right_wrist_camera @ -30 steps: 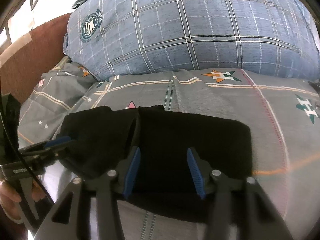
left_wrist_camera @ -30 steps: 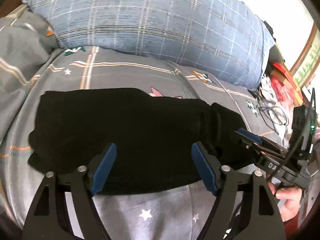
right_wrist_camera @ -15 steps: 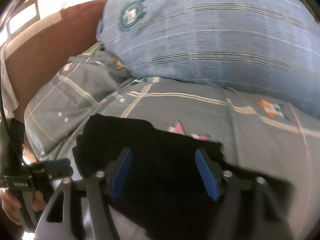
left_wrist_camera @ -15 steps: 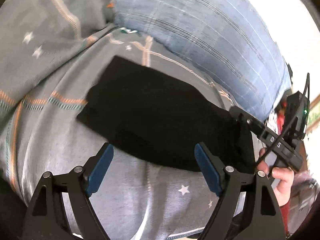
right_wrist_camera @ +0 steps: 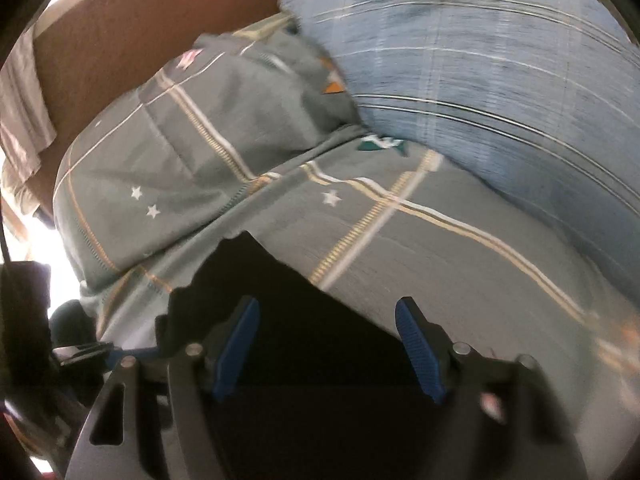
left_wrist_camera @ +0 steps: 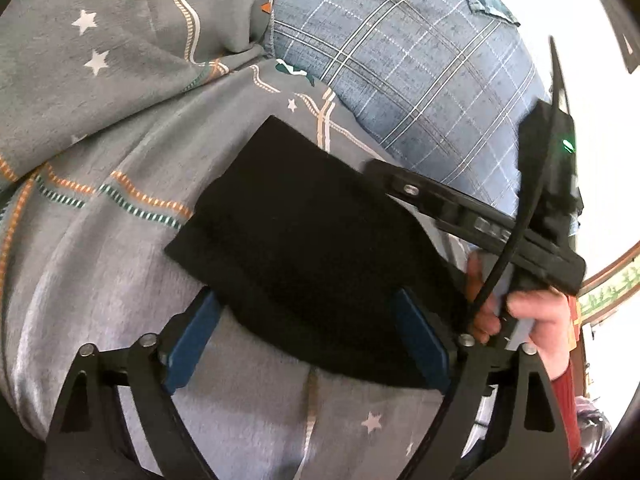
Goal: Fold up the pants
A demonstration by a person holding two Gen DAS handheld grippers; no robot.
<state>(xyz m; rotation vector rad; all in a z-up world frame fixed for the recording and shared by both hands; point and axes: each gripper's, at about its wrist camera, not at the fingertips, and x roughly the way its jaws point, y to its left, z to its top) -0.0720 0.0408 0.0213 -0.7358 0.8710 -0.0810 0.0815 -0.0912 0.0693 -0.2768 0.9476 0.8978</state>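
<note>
Pants [left_wrist_camera: 316, 248] lie folded on the bedsheet [left_wrist_camera: 120, 264]; your left gripper [left_wrist_camera: 308, 336] and right gripper [right_wrist_camera: 328, 344] both gape empty over them. Dragging either could undo the fold.

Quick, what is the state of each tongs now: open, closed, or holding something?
Left tongs: open, holding nothing, over the black pants.
Right tongs: open, holding nothing.

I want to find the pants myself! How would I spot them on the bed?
Start at the big blue plaid pillow. Just below it, on the grey star-patterned bedsheet, lie the folded black pants. They are the only plain black cloth there, with no stripes or stars.
</note>
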